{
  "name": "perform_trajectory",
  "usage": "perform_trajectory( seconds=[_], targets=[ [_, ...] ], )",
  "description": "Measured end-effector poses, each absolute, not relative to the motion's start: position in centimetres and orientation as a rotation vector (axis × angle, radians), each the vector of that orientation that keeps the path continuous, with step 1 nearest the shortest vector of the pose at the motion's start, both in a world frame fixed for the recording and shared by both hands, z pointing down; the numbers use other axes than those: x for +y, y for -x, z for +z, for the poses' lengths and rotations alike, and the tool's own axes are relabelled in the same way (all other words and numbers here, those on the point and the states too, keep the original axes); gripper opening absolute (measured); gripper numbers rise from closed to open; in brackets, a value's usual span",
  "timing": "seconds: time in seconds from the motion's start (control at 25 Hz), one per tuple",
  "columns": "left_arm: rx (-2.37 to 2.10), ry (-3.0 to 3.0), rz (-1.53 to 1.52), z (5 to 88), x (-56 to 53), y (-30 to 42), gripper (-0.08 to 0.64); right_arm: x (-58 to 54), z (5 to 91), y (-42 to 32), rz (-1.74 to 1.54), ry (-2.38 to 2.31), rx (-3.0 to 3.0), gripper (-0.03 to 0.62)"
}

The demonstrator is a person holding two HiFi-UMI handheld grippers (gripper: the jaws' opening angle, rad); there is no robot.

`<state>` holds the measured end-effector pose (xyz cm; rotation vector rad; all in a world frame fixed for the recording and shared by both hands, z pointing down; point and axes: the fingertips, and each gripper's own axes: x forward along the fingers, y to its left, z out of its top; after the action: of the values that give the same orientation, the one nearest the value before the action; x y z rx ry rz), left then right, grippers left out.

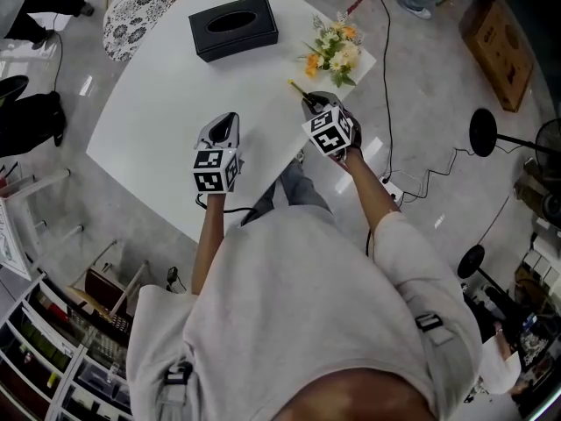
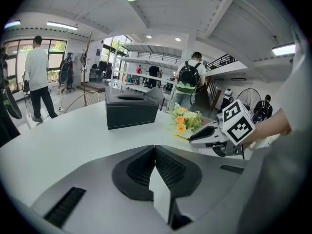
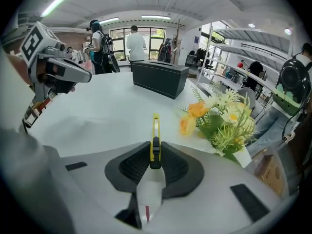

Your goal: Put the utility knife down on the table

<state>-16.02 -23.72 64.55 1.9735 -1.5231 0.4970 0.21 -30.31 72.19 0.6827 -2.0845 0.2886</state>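
A yellow utility knife with a black slider is clamped edge-up between the pads of my right gripper, its tip pointing away over the white table. In the head view the right gripper hangs over the table's near right edge, and the knife's yellow tip sticks out toward the flowers. My left gripper stays over the table's near edge; its jaws are pressed together with nothing between them. The left gripper view shows the right gripper from the side, low over the table.
A black tissue box stands at the table's far side. A small bunch of yellow and white flowers lies just right of the knife. A patterned chair sits beyond the table's left corner. People stand in the background.
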Motion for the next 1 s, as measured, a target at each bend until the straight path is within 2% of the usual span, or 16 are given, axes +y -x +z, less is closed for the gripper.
perform_trajectory(
  seconds=[1.0],
  targets=[
    [-1.516, -1.985, 0.479, 64.0, -23.6, 16.1, 0.020, -31.4, 74.0, 0.4, 0.431, -0.575, -2.050, 0.083]
  ],
)
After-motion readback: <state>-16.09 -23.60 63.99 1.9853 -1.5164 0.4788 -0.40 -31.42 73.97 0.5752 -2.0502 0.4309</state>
